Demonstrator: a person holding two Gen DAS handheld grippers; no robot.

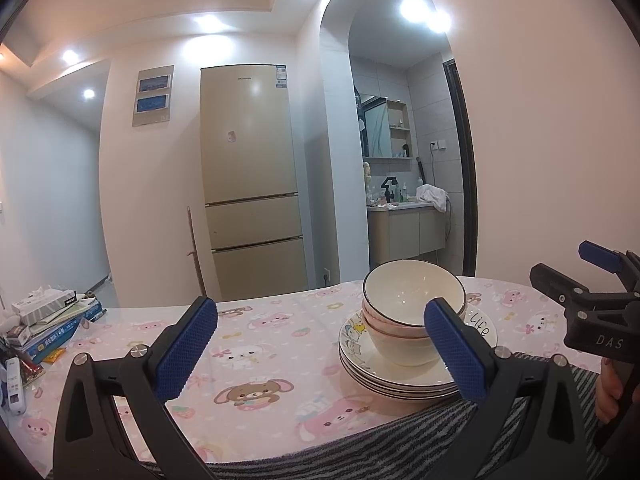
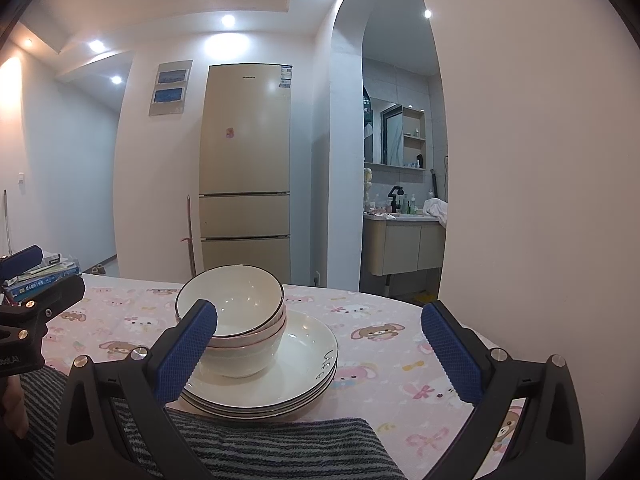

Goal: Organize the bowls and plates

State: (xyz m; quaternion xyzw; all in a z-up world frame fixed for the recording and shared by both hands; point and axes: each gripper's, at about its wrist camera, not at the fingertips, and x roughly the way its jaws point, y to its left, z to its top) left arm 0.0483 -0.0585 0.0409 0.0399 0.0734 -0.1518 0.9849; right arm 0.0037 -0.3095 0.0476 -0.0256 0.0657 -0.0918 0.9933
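Note:
A stack of white bowls [image 1: 408, 300] with dark rims sits on a stack of white plates [image 1: 400, 376] on the table. The bowls [image 2: 240, 308] and plates [image 2: 296, 368] also show in the right wrist view. My left gripper [image 1: 320, 348] is open and empty, with the stack just behind its right fingertip. My right gripper [image 2: 320, 348] is open and empty, with the stack behind its left fingertip. The right gripper also shows at the right edge of the left wrist view [image 1: 592, 280], and the left gripper at the left edge of the right wrist view [image 2: 24, 280].
A pink cartoon-print tablecloth [image 1: 260, 352] covers the table, with a grey striped towel [image 2: 280, 448] at the near edge. Books, a tissue box [image 1: 44, 304] and a remote lie at the left. A fridge [image 1: 252, 184] and a washroom archway stand behind.

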